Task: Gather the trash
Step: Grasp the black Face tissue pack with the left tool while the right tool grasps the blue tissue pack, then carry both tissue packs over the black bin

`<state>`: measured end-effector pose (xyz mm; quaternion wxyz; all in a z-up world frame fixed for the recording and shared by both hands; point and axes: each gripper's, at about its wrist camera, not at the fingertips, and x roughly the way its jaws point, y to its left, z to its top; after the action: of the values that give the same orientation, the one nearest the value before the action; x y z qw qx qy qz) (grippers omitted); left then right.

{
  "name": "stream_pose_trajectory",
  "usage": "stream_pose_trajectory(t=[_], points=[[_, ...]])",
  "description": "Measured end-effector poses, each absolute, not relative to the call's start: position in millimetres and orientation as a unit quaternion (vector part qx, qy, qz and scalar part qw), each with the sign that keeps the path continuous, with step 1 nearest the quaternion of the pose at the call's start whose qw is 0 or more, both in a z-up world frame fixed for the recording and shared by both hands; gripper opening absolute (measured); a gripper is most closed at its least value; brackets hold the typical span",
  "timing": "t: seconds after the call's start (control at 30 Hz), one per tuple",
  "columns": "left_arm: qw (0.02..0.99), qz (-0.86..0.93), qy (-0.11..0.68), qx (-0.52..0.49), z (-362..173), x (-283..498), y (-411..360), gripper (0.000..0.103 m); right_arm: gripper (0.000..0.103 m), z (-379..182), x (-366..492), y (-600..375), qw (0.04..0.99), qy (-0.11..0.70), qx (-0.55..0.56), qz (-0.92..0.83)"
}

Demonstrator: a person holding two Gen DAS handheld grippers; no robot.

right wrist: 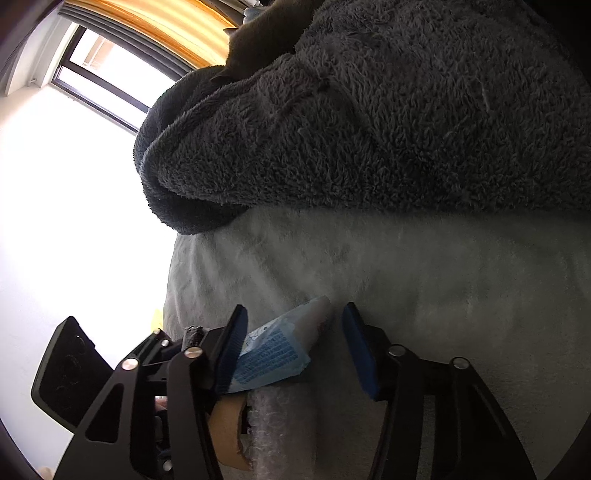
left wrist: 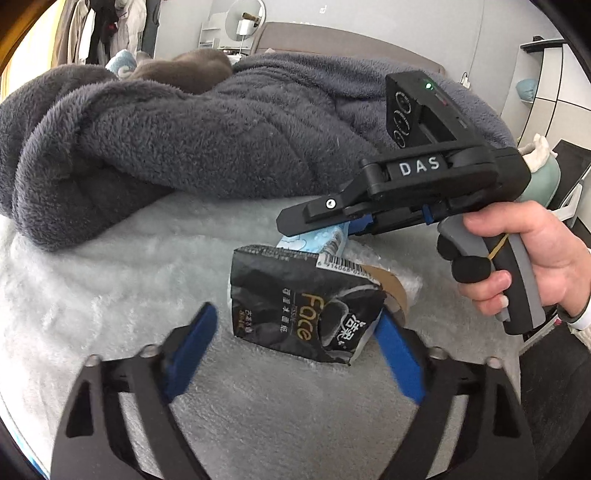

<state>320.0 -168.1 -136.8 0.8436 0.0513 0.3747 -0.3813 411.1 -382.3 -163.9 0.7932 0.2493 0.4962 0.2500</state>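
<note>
A crumpled black wrapper (left wrist: 303,306) marked "Face" lies on the pale fleece bed cover (left wrist: 110,295). My left gripper (left wrist: 299,332) is open, its blue fingers either side of the wrapper's near end. A light blue packet (left wrist: 317,240) lies just behind the wrapper, with a brown cardboard ring (left wrist: 391,288) beside it. My right gripper (right wrist: 291,332) is open around that blue packet (right wrist: 273,354), which lies against the left pad. The cardboard ring (right wrist: 225,424) shows below. In the left wrist view the right gripper (left wrist: 314,221) hangs over the packet.
A heaped dark grey fleece blanket (left wrist: 184,136) lies across the bed behind the trash, also filling the top of the right wrist view (right wrist: 369,110). A bright window (right wrist: 92,74) is at the left. A shelf (left wrist: 546,74) and hanging clothes (left wrist: 103,29) stand beyond.
</note>
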Motion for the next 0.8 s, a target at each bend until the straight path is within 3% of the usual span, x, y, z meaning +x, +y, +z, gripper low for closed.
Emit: stream_pose_trajectory(t=[0.2,0.53,0.8], points=[[0.847,-0.375,0.372,0.062,-135,315,-170,0.076,0.036,-157,407,-374,0.799,0.493,0.237,0.248],[0.868,-0.335,0.364,0.041,-120,309,-146,0.076,0.018,-136,396,-366,0.825,0.461,0.218,0.244],[0.875,-0.315,0.365,0.034,-110,290,-127,0.076,0.015,-113,373,-347,0.854,0.423,0.18,0.243]])
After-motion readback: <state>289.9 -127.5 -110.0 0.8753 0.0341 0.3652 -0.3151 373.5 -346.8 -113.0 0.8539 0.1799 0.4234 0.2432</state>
